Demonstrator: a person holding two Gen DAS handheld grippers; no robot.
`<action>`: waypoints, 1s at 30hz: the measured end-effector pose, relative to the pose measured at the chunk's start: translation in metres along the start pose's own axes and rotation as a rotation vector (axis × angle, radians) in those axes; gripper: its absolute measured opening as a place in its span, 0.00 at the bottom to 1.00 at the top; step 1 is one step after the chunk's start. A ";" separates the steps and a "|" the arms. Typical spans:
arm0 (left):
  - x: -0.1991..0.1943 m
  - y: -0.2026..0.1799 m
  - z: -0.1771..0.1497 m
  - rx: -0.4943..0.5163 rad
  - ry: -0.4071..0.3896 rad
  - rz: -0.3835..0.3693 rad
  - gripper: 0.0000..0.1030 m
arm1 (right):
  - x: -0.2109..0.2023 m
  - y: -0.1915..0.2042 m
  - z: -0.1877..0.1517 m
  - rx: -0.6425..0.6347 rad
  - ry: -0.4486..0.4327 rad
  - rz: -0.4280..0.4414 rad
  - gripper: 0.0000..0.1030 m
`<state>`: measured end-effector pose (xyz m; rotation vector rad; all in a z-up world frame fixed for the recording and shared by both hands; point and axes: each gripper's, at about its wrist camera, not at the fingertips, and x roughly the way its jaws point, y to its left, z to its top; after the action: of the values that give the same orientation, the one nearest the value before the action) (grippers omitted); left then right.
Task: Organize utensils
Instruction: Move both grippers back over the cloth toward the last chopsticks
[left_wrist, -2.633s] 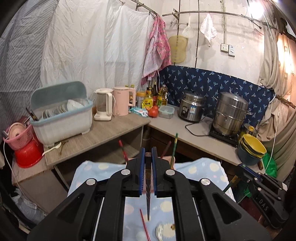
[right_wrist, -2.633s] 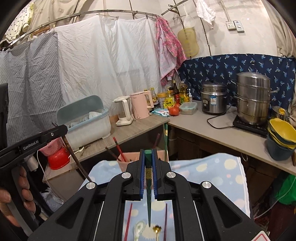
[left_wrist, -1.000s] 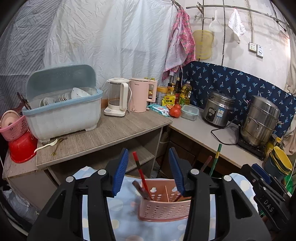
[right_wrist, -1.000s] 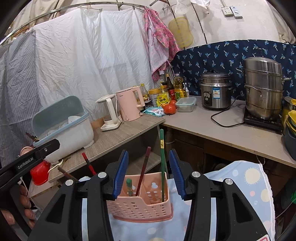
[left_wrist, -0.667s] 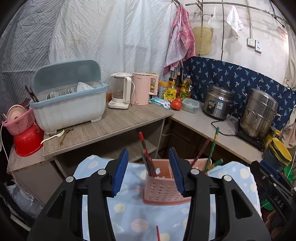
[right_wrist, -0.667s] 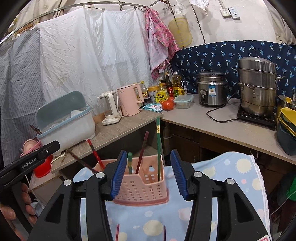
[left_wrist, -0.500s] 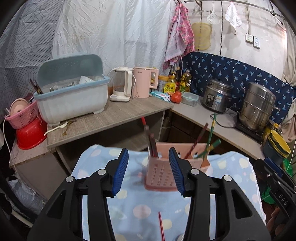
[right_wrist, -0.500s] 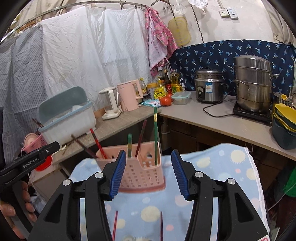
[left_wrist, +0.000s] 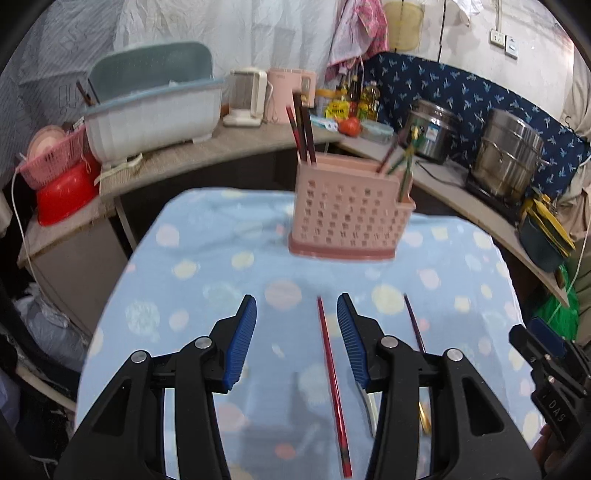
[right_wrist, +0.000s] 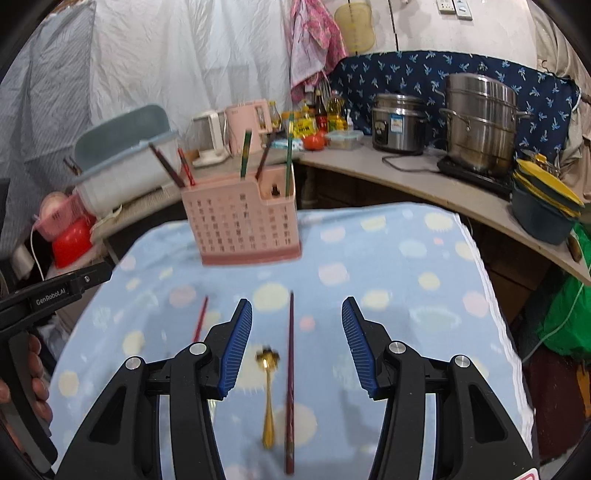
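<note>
A pink perforated utensil holder stands on the blue dotted cloth, with red, dark and green chopsticks upright in it. My left gripper is open and empty above a red chopstick lying on the cloth. A dark chopstick lies to its right. My right gripper is open and empty over a dark brown chopstick and a gold spoon. The red chopstick lies left of its fingers. A pale spoon is mostly hidden behind a finger.
A wooden counter behind the table carries a dish-drainer box, kettles, bottles, a rice cooker and a steel steamer pot. Stacked bowls sit at the right. A hand holds the left gripper's handle.
Both grippers, earlier shut on chopsticks and then open at the holder, have drawn back and sunk. The holder now stands farther off and the loose utensils on the cloth have come into view.
</note>
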<state>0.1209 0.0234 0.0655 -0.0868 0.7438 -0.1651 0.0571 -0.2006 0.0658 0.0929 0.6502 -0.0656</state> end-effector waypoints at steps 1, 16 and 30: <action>0.001 -0.001 -0.011 -0.001 0.021 -0.001 0.42 | 0.000 0.000 -0.011 -0.004 0.018 -0.004 0.48; 0.021 -0.011 -0.117 0.002 0.224 -0.054 0.42 | 0.020 0.000 -0.116 0.014 0.222 -0.018 0.48; 0.029 -0.026 -0.137 0.044 0.254 -0.086 0.45 | 0.041 0.003 -0.115 0.022 0.250 -0.019 0.36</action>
<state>0.0460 -0.0105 -0.0507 -0.0558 0.9902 -0.2777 0.0208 -0.1867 -0.0499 0.1172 0.9003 -0.0798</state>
